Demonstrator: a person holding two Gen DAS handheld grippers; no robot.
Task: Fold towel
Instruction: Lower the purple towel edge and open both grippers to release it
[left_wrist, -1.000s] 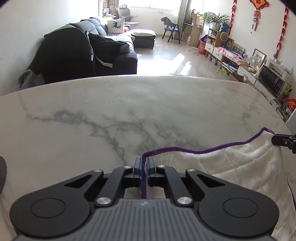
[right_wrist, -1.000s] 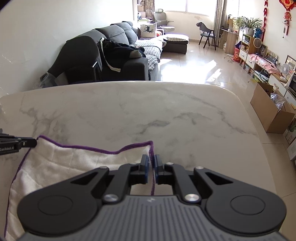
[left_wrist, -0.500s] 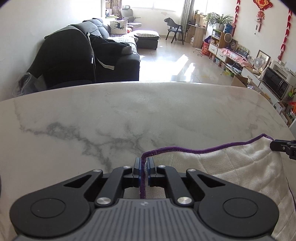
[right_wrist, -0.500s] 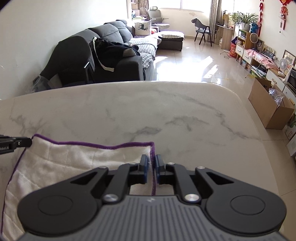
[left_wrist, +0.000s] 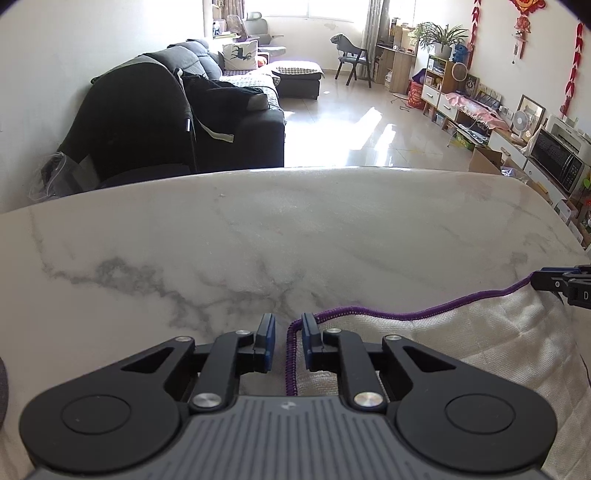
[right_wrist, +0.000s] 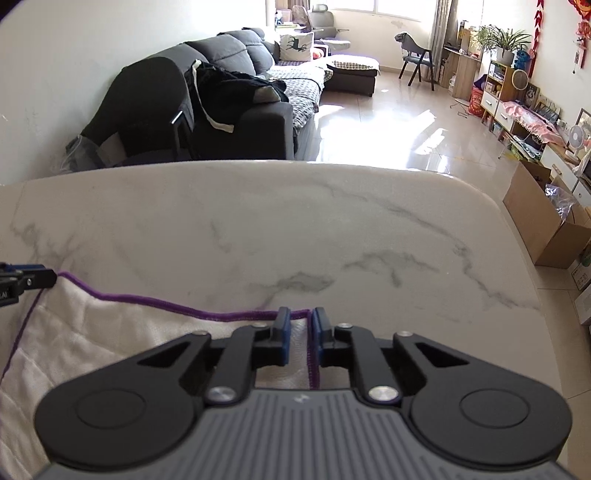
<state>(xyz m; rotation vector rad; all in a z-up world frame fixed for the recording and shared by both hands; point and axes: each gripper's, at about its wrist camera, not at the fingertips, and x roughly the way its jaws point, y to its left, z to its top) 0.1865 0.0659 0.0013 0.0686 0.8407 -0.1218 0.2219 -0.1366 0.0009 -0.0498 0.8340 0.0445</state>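
A white towel (left_wrist: 461, 339) with purple edging lies on the marble table (left_wrist: 295, 229). My left gripper (left_wrist: 288, 334) has its jaws slightly apart around the towel's far left corner, the purple hem between them. My right gripper (right_wrist: 299, 328) has its jaws slightly apart around the far right corner of the towel (right_wrist: 110, 332). The right gripper's tip shows at the right edge of the left wrist view (left_wrist: 565, 284), and the left gripper's tip shows at the left edge of the right wrist view (right_wrist: 26, 278).
The table's far edge (right_wrist: 295, 166) curves ahead, and its right edge (right_wrist: 532, 266) drops to the floor. Beyond it stand a dark sofa (left_wrist: 184, 118), a cardboard box (right_wrist: 543, 221) and shelving (left_wrist: 480, 110) along the right wall.
Both grippers moved forward over the table with the towel's corners, then their jaws opened a little, releasing the hem. The towel edge now lies on the table.
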